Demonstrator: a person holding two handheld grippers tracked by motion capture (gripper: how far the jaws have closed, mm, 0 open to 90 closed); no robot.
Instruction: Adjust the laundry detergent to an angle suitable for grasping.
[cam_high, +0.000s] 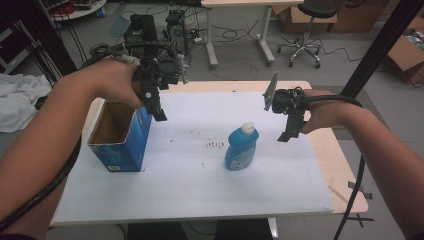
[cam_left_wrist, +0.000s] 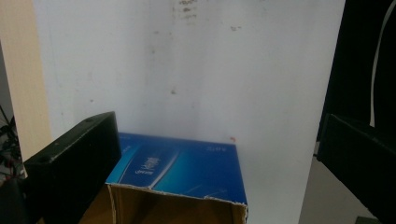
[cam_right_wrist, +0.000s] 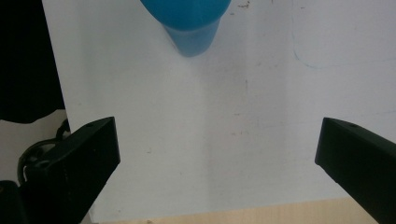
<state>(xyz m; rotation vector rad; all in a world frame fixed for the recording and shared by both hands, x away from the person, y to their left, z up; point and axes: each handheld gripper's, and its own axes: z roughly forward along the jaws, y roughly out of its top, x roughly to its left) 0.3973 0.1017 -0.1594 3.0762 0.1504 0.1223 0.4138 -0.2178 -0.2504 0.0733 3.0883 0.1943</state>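
White counter (cam_high: 190, 185), blue bottle (cam_high: 241, 148) upright beyond right gripper (cam_high: 289, 131), blue box (cam_high: 120, 137) open-topped under left gripper (cam_high: 157, 112), both jaws spread wide, empty.

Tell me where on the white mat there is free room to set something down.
The mat is bare along its whole near edge, in front of the box and the bottle. The strip between box and bottle is also free, apart from small stains. The far middle, between the left gripper and right gripper, is open too. The left edge is crowded by the box.
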